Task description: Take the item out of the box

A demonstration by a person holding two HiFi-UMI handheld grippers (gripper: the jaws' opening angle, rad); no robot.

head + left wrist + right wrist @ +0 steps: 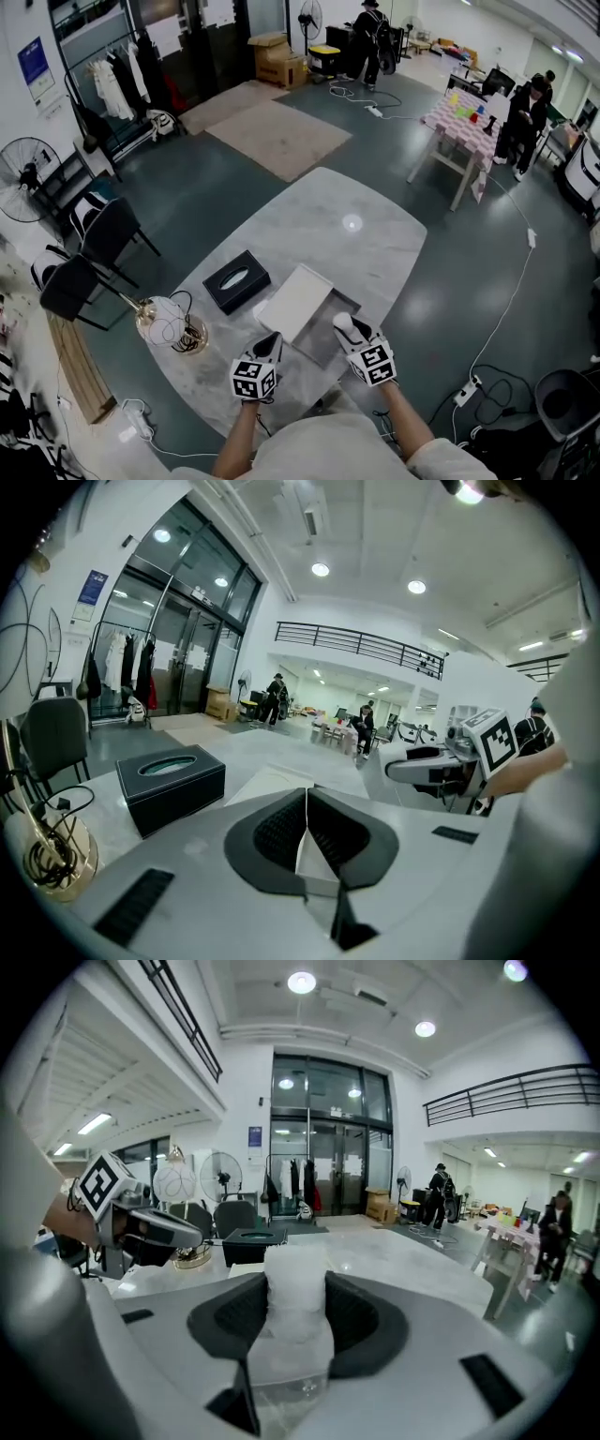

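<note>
Here, the right tongs (295,1324) are part-way open and clamped on the item (295,1283), a pale, frosted-looking wrapped bundle that fills the gap between the two dark pads. In the right gripper view the item's long axis runs from bottom to top of the frame along the line of the jaws, with its blunt upper end sticking out past the tips. In the head view the right tongs (349,331) sit at lower centre-right, and the item (343,323) points toward the upper left, at the right end of the grey box (323,345).

The left tongs (305,841) are closed almost fully, pinching only the thin white edge of the lid (267,782). In the head view the left tongs (270,343) meet the lid (295,300) at its lower corner. The lid lies flat, partly over the box, with its long side slanting toward the upper right.

A black tissue box (236,279) stands just to the left of the lid on the marble surface (361,248).
</note>
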